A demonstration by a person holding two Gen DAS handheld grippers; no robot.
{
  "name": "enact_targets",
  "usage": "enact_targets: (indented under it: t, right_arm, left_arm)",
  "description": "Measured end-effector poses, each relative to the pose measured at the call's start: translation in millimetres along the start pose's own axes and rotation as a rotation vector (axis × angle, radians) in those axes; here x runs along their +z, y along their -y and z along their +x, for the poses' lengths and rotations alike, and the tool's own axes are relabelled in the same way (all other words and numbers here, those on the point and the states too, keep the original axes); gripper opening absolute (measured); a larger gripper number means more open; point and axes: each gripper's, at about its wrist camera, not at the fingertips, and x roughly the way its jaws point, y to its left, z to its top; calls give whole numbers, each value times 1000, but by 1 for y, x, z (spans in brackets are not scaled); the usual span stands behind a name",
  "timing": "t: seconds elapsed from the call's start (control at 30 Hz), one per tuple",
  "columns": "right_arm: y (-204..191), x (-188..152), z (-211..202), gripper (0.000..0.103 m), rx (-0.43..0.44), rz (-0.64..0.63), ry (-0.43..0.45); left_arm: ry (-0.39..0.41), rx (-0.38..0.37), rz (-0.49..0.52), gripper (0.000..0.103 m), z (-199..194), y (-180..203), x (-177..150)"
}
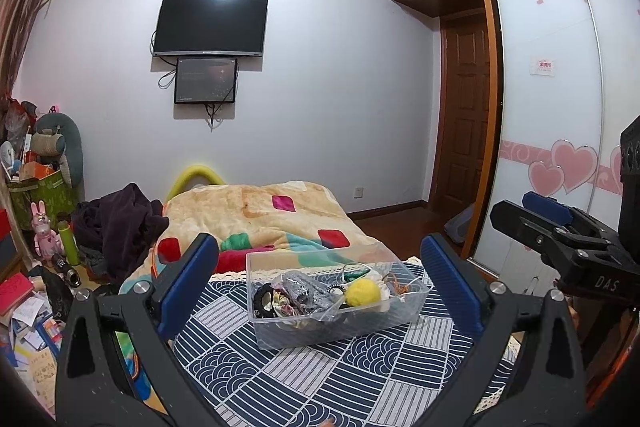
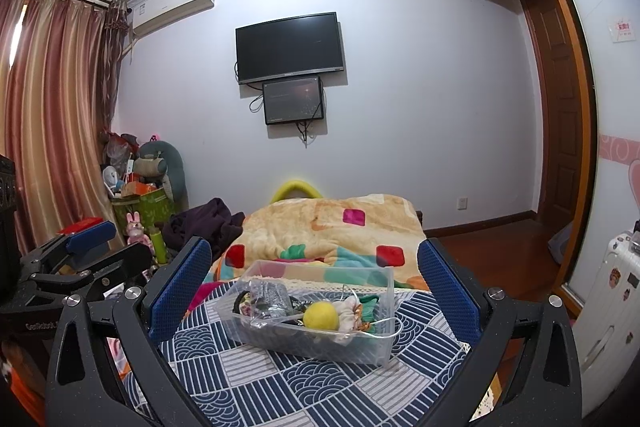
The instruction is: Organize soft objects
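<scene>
A clear plastic box (image 1: 384,323) (image 2: 376,347) stands on a blue-and-white patterned cloth (image 1: 320,379) (image 2: 280,379). In it lie a yellow pompom (image 1: 362,292) (image 2: 320,315), a black hair tie (image 1: 264,301), a crinkled clear bag (image 1: 298,289) (image 2: 270,297) and other small soft items. My left gripper (image 1: 320,283) is open and empty, held in front of the box; it also shows at the left of the right wrist view (image 2: 92,247). My right gripper (image 2: 316,287) is open and empty, also in front of the box, and shows in the left wrist view (image 1: 532,217).
A beige blanket with coloured squares (image 1: 264,215) (image 2: 340,231) covers the bed behind the box. Dark clothes (image 1: 120,227), a green bin (image 1: 40,195) and clutter lie at the left. A wardrobe with heart stickers (image 1: 560,107) and a white suitcase (image 2: 612,307) stand at the right.
</scene>
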Motion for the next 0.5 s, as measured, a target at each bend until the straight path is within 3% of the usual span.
enact_targets:
  t: [0.5]
  right_arm:
    - [-4,0,-1,103,0,-21,-5]
  left_arm:
    - [-17,-3,-17,102,2,0,0]
